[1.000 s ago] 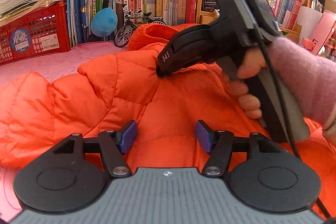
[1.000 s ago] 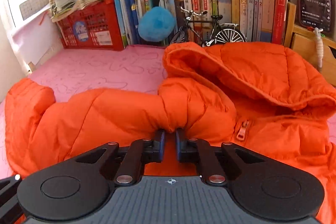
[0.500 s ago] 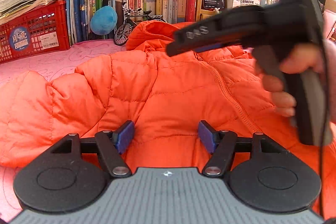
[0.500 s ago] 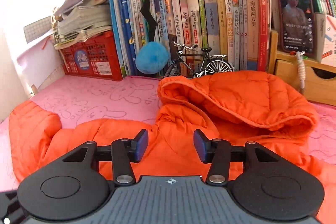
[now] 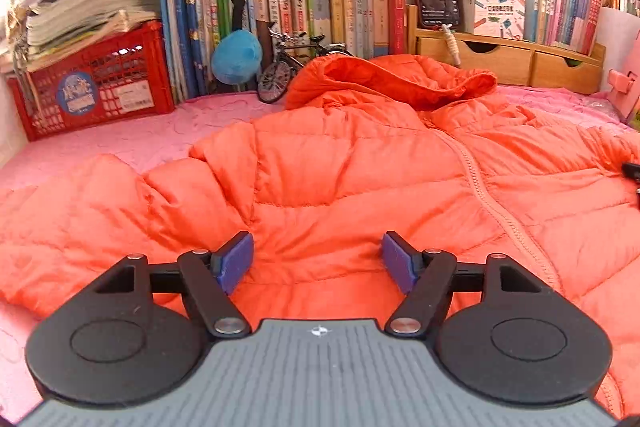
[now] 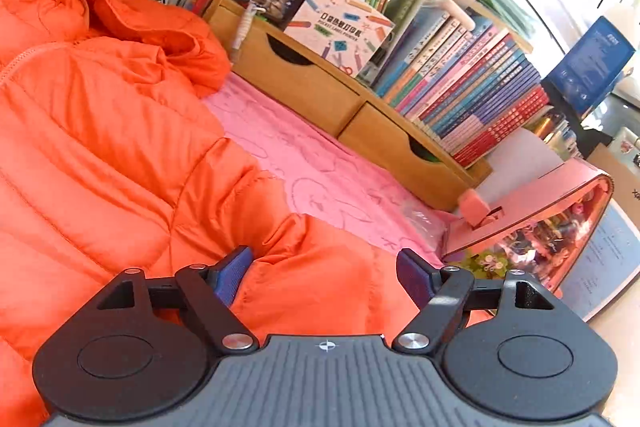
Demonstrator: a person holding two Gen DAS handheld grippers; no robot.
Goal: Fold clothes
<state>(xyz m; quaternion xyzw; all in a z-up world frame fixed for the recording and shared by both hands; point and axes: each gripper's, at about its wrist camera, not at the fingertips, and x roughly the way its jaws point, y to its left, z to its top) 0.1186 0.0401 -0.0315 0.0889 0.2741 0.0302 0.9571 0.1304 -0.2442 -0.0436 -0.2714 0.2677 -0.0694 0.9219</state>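
An orange hooded puffer jacket (image 5: 360, 167) lies zipped and spread face-up on a pink mat (image 5: 120, 143), directly ahead of the left gripper (image 5: 316, 261), whose jaws stand spread and empty just above the quilting. The right gripper (image 6: 324, 275), equally wide apart, straddles a sleeve (image 6: 316, 267) without pinching it. Sleeves appear largely splayed outward and the hood (image 5: 392, 79) unfolded, so most folding seems left. Beyond the jacket, a model bicycle (image 5: 288, 67), red crate (image 5: 96, 83) and wooden drawers (image 6: 320, 87) crowd the mat's far edge.
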